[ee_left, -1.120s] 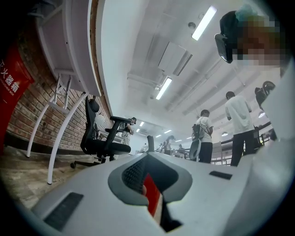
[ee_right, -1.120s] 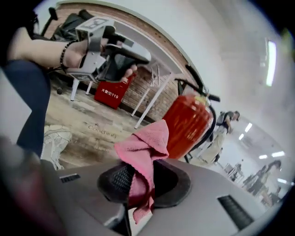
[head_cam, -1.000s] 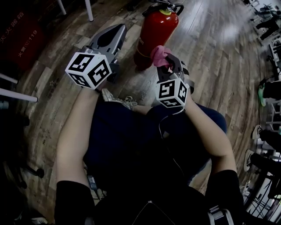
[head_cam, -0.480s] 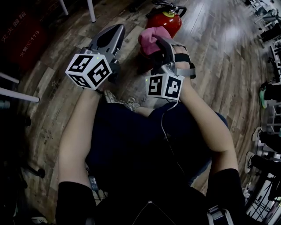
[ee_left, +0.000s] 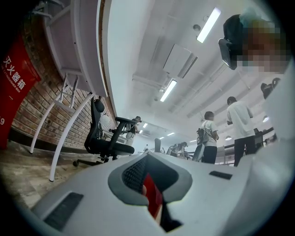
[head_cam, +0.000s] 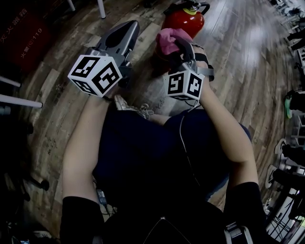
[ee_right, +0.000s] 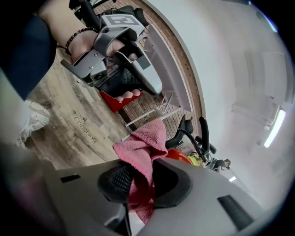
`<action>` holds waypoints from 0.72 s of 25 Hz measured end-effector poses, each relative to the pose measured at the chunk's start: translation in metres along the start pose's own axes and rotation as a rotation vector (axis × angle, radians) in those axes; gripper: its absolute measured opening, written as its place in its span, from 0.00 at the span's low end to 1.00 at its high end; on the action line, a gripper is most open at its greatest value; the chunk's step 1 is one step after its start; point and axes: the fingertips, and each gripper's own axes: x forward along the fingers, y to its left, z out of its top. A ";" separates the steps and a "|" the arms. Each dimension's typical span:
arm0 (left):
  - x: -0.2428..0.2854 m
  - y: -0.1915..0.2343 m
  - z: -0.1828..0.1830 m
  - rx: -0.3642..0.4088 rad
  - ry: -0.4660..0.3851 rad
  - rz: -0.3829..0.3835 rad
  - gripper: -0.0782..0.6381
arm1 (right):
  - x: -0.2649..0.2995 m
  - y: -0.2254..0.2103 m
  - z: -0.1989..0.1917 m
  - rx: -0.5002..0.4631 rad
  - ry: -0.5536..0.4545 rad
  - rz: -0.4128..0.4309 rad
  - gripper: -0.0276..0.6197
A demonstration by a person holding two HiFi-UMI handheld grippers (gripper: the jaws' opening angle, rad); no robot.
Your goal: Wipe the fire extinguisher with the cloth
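Note:
A red fire extinguisher (head_cam: pixel 187 20) stands on the wooden floor ahead of the person's knees; its red top with black handle also shows in the right gripper view (ee_right: pixel 179 156). My right gripper (head_cam: pixel 175 46) is shut on a pink cloth (head_cam: pixel 166 39), and the cloth lies against the extinguisher's near left side. From the right gripper's own camera, the pink cloth (ee_right: pixel 144 150) bunches out between the closed jaws of the right gripper (ee_right: pixel 138 184). My left gripper (head_cam: pixel 125 34) hovers left of the extinguisher, shut and holding nothing; a red sliver shows past its tips (ee_left: pixel 152 196).
A red box with white characters (head_cam: pixel 21 43) stands at the far left, with white table legs (head_cam: pixel 101 7) nearby. A light shoe (head_cam: pixel 138 112) rests on the floor. A black office chair (ee_left: pixel 103 138) and standing people (ee_left: pixel 237 126) lie further off. Equipment crowds the right edge (head_cam: pixel 293 102).
My right gripper has carried the pink cloth forward and up along the extinguisher's side, covering more of its body. The left gripper has barely moved.

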 end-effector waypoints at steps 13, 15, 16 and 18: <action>0.002 -0.001 -0.004 -0.005 0.014 -0.009 0.13 | 0.011 0.036 -0.014 0.040 0.000 0.064 0.18; 0.002 -0.001 -0.005 -0.005 0.016 -0.010 0.13 | 0.012 0.042 -0.019 0.041 0.003 0.075 0.18; 0.002 -0.001 -0.005 -0.005 0.016 -0.011 0.13 | 0.012 0.045 -0.021 0.045 0.006 0.080 0.18; 0.002 -0.001 -0.005 -0.006 0.016 -0.012 0.13 | 0.012 0.052 -0.026 0.055 0.013 0.092 0.18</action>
